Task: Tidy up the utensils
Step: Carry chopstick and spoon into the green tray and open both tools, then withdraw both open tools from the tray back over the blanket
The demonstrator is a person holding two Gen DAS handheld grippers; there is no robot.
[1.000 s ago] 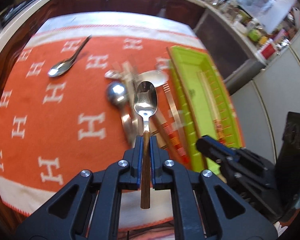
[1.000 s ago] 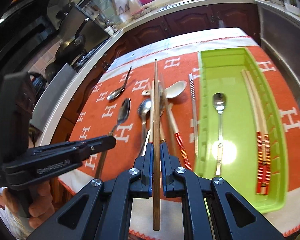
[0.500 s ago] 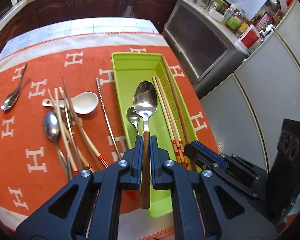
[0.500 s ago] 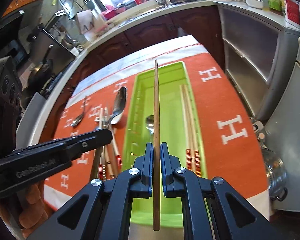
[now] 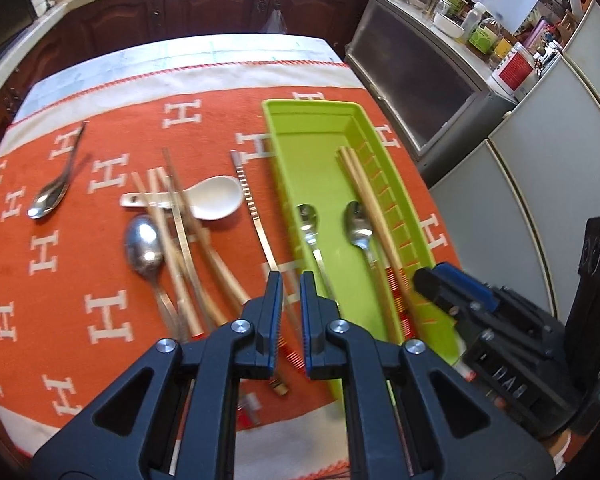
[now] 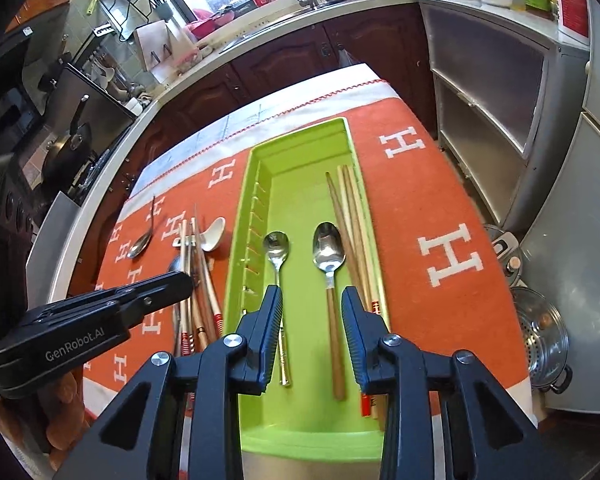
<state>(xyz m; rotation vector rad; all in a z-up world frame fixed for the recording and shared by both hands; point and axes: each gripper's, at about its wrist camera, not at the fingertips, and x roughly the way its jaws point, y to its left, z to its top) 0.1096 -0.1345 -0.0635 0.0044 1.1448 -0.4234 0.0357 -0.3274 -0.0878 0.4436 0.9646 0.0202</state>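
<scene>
The tray in front of my right claw is glossy lime-green plastic, smooth inside. In it lie two polished metal spoons: one all steel, the other with a matt wooden handle. Against the tray's right wall rest pale wooden chopsticks. The cloth under the tray is woven, orange and matt. Left of the tray a white spoon looks like glazed ceramic. My claws are matt black plastic.
</scene>
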